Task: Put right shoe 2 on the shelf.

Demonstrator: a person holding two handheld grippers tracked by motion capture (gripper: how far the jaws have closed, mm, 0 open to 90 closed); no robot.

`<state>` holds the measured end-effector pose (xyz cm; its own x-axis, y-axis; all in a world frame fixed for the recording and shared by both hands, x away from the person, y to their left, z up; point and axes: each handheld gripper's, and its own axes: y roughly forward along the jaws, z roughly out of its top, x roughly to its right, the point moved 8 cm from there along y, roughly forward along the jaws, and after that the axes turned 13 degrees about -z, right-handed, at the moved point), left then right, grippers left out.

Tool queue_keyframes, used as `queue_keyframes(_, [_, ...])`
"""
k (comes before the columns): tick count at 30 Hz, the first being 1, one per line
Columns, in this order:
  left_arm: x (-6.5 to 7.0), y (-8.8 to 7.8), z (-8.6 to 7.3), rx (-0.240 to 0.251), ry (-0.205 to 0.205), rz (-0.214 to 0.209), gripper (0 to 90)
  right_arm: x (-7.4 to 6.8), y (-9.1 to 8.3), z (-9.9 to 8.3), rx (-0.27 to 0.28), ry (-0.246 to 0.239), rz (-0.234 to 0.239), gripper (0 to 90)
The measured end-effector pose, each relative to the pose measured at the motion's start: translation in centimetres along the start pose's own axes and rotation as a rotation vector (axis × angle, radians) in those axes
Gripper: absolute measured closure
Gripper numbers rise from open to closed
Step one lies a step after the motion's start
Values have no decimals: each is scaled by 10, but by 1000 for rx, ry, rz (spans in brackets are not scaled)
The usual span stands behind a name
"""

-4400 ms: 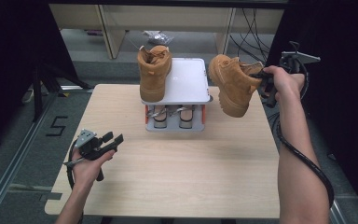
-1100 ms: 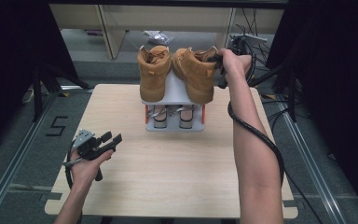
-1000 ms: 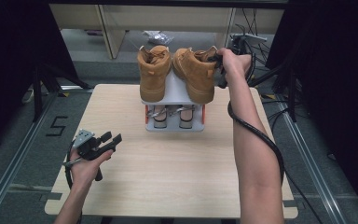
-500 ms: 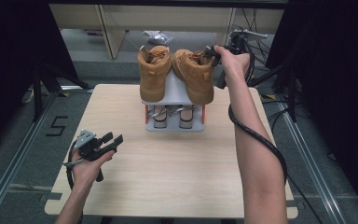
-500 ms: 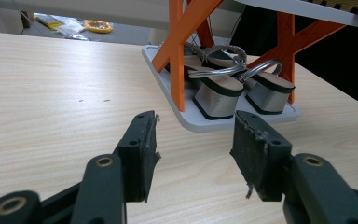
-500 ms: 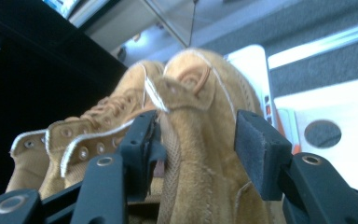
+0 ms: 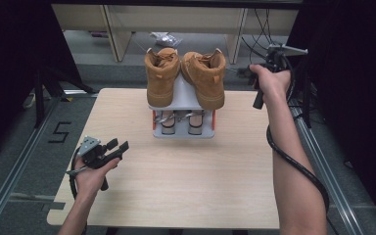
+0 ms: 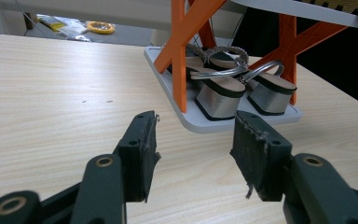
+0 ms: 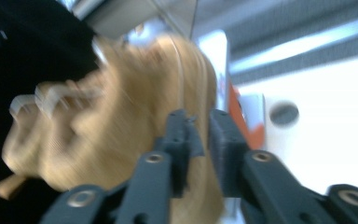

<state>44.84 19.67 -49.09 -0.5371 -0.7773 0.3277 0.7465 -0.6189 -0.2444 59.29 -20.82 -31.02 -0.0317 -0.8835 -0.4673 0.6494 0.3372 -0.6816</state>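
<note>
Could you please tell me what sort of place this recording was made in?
Probably a lab or workshop test bay, not a home: a bare wooden table on a grey floor with metal rails, loose cables behind, and boots set on a small display rack.

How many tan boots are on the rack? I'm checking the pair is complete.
2. The left boot and the right boot stand side by side on the rack's top shelf; none seems hidden.
</note>
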Motion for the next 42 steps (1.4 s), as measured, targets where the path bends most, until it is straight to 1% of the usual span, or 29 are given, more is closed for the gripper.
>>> queue_keyframes(1, [0, 1, 0, -1, 1, -3, 490, 4, 3, -7, -27, -18, -6, 881])
queue_keyframes(2, [1, 1, -1, -2, 0, -2, 490, 6, 6, -14, -52, -21, 10, 900])
queue_keyframes(4, [1, 2, -1, -1, 0, -5, 490, 9, 14, -29, -106, -41, 9, 900])
queue_keyframes(5, [0, 2, -2, -2, -1, -4, 490, 8, 17, -36, -145, -19, 22, 900])
queue_keyframes(6, [0, 1, -2, -2, 0, -3, 490, 11, 22, -41, -143, -43, 15, 900])
queue_keyframes(8, [0, 1, -1, -1, -1, -2, 490, 13, 28, -48, -157, -42, 22, 900])
queue_keyframes(9, [-1, 0, -1, -1, 0, -1, 490, 14, 32, -51, -153, -59, 32, 900])
queue_keyframes(10, [-1, 0, -1, 2, 0, -1, 490, 13, 33, -55, -176, -47, 15, 900])
queue_keyframes(12, [-2, -1, 0, 5, -3, 1, 490, 11, 36, -60, -185, -56, 35, 900])
queue_keyframes(13, [-2, -1, 0, 5, -3, 3, 490, 8, 36, -63, -206, -39, 32, 900])
queue_keyframes(14, [-2, -1, 0, 8, -3, 1, 490, 7, 37, -65, -201, -64, 38, 900])
queue_keyframes(15, [-2, -1, 0, 7, -4, 2, 490, 3, 36, -68, -224, -45, 38, 900])
queue_keyframes(17, [-2, -1, 1, 9, -3, 2, 490, 3, 37, -68, -196, -97, 17, 900])
queue_keyframes(20, [-1, -1, 1, 10, -3, 3, 491, 1, 36, -70, -185, -103, 1, 900])
queue_keyframes(21, [-1, -1, 1, 8, -2, 2, 491, -1, 35, -71, -198, -81, -7, 900])
queue_keyframes(22, [-1, -1, 0, 5, -2, 4, 491, 0, 36, -71, -178, -104, -9, 900])
queue_keyframes(24, [-1, 0, 0, 3, 0, 0, 491, -1, 35, -71, -187, -95, -33, 900])
queue_keyframes(25, [-1, 0, -1, 2, -1, -2, 491, -2, 35, -72, -185, -80, -28, 900])
queue_keyframes(27, [0, 1, -1, -1, -1, -2, 491, -2, 37, -72, -178, -91, 0, 900])
queue_keyframes(28, [0, 1, -1, -2, -1, -2, 491, -7, 37, -75, -201, -52, 27, 900])
queue_keyframes(30, [0, 1, -1, -1, 0, -2, 491, -11, 40, -77, -193, -50, 46, 900])
queue_keyframes(32, [0, 0, -1, 0, 1, -2, 490, -12, 43, -76, -193, -71, 32, 900])
queue_keyframes(34, [0, -1, 0, 4, 1, -1, 490, -12, 45, -75, -183, -61, 11, 900])
queue_keyframes(36, [-1, -1, 0, 7, -2, 1, 491, -13, 46, -74, -177, -72, 26, 900])
queue_keyframes(38, [-2, 0, -1, 4, -3, -1, 491, -13, 46, -74, -177, -68, -4, 900])
queue_keyframes(39, [-1, 0, -1, 1, -3, -1, 491, -15, 47, -73, -169, -54, 11, 900])
queue_keyframes(40, [-1, 1, -2, 0, -4, -2, 491, -15, 48, -72, -163, -67, 9, 900])
queue_keyframes(41, [0, 1, -2, 0, -4, -3, 491, -17, 48, -72, -170, -57, 18, 900])
queue_keyframes(42, [0, 1, -2, 1, -2, -3, 491, -17, 49, -73, -163, -65, -1, 900])
